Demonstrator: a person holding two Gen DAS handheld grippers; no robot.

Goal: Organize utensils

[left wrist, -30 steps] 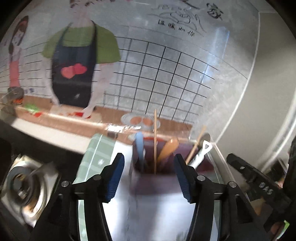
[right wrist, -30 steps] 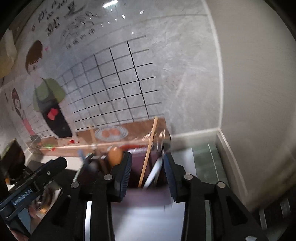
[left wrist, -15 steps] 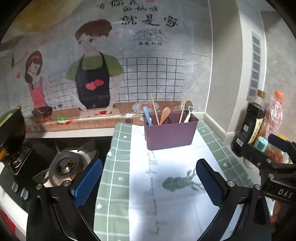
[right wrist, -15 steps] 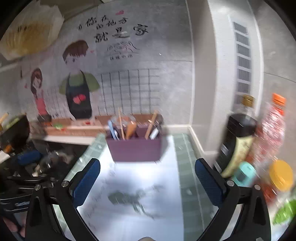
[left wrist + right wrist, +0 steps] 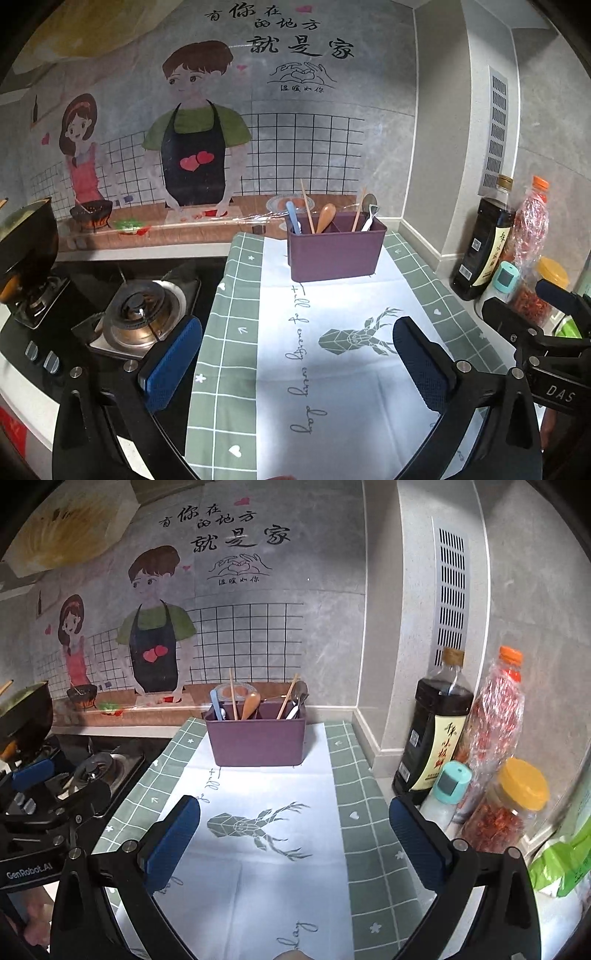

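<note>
While both claws hang over the tablecloth (image 5: 236,332), the left gripper (image 5: 297,363) has its jaws spread wide with nothing between them, and the right gripper (image 5: 293,840) gapes just as empty. At twelve o'clock from each stands the purple caddy (image 5: 334,254) on the cloth's far end, holding spoons and chopsticks upright. A stove burner (image 5: 142,314) sits at ten o'clock, bottles (image 5: 434,731) at two.

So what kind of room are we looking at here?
Most likely a home kitchen counter. A gas stove burner sits left of a green checked mat, a purple utensil caddy holds spoons and chopsticks, and a dark sauce bottle and chili jar stand by the wall.
</note>
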